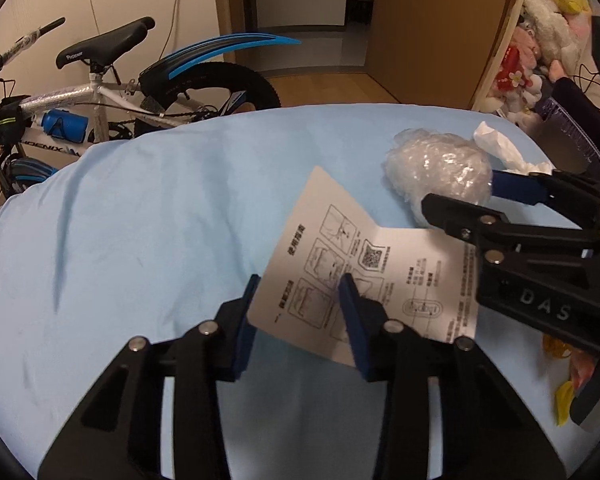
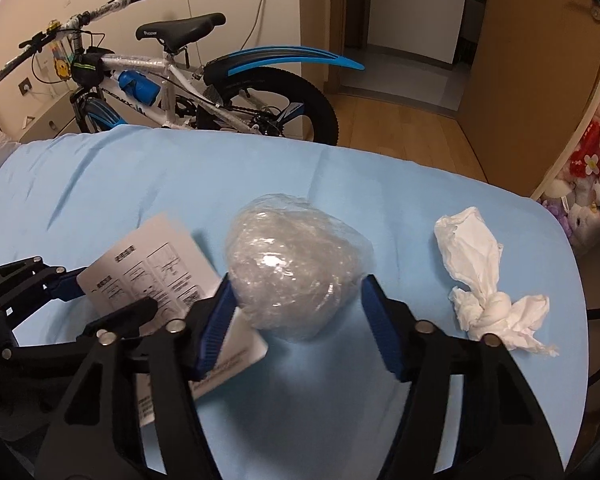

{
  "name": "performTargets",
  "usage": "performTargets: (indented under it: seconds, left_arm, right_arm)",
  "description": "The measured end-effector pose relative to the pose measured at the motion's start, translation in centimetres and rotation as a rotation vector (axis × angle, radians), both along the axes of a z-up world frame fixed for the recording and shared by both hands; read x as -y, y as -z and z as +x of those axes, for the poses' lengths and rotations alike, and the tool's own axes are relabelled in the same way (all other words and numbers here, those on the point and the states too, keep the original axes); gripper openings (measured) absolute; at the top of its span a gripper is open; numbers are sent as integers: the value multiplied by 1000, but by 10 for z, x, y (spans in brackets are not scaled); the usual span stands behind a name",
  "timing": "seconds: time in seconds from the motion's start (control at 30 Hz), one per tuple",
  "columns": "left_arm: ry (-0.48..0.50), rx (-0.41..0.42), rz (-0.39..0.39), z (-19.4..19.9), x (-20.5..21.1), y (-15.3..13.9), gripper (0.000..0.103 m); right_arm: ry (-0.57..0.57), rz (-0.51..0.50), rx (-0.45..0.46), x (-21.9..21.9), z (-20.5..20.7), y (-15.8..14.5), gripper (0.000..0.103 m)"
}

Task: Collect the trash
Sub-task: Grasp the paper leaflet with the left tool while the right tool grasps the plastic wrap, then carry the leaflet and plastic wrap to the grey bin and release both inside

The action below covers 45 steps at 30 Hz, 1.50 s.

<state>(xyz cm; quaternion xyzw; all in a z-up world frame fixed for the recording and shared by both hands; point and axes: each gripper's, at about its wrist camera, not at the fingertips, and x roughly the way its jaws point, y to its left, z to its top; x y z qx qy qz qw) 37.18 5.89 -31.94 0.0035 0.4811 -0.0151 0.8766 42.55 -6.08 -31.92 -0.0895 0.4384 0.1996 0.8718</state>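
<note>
A white printed instruction sheet [image 1: 364,268] lies on the light blue bed [image 1: 140,220]. My left gripper [image 1: 300,292] is open, its two fingers astride the sheet's near left edge. A ball of clear plastic wrap [image 2: 292,264] sits between the fingers of my right gripper [image 2: 296,300], which is open around it; the left pad touches the ball. A crumpled white tissue [image 2: 484,276] lies to the right of the ball. In the left wrist view the ball [image 1: 436,168], the tissue [image 1: 500,144] and the right gripper [image 1: 460,196] show at the right. The sheet also shows in the right wrist view [image 2: 152,264].
A white and blue bicycle [image 2: 188,80] stands beyond the bed's far edge. A wooden door [image 2: 532,60] and a shelf of plush toys [image 1: 540,32] are at the right. Yellow and orange wrappers [image 1: 568,376] lie at the bed's right.
</note>
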Motion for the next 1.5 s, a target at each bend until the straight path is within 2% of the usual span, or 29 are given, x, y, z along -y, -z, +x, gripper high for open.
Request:
performTargets:
  seconds: [0.03,0.1,0.23,0.33,0.57,0.8,1.13,1.33,1.5]
  left_arm:
    - [6,7,1,0,1,-2,24]
    - [22,23,-21,0,2,-8,13]
    - [53,47,-27,-4,8,-21,2]
    - [59,60,1,-11,13,-28,1]
    - [16,59,-21,-38,4,-45,1]
    - [-38,53,-29,-85,-10,-65,1]
    - [-147,48,-8,-185,-56,-99,1]
    - [-249,51,10,-255,-93,-115,1]
    - [-344,83,28,-315,-126,-137,1]
  right_arm:
    - [-3,-12,12,-2,-2,-1,50]
    - [-11,-27,37,-4,-4,-4,47]
    - [-8,5,42,1,-7,-10,43]
    - [-8,14,52,3,-11,-18,42]
    - [-33,14,61,6,-39,-38,42]
    - [-64,44,63,2,-84,-61,42]
    - [-136,92,66,-21,-166,-94,42]
    - [-194,103,50,-40,-219,-103,42]
    - [-286,105,64,-70,-268,-118,42]
